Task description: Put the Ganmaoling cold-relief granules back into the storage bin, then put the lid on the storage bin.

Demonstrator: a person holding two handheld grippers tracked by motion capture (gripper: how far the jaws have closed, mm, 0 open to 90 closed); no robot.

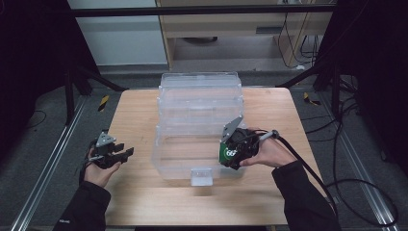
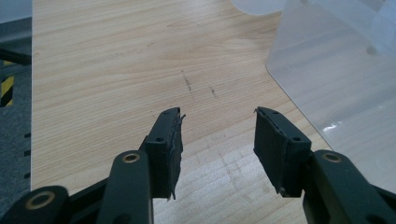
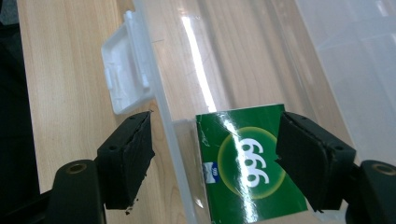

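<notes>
Green box (image 3: 247, 168) marked "999" is sitting between the right gripper's (image 3: 212, 154) fingers (image 3: 308, 158), just at the near wall of the clear plastic bin (image 3: 261, 56). One finger is resting against the box's edge; the other finger is standing outside the bin wall, apart from the box, so the bin wall and the box are both lying in the gap. Whether the fingers are actually clenching is not something the right gripper view is settling. In the high view the green box (image 1: 227, 153) is showing under the right gripper (image 1: 235, 149), at the bin's (image 1: 199, 96) right front corner, near the white latch (image 1: 201, 176). Bin is sitting mid table (image 1: 139, 192), lid flipped open toward the far edge. Left gripper (image 1: 120, 154) is hovering left of the bin over bare wood, fingers (image 2: 166, 144) released and holding nothing.
</notes>
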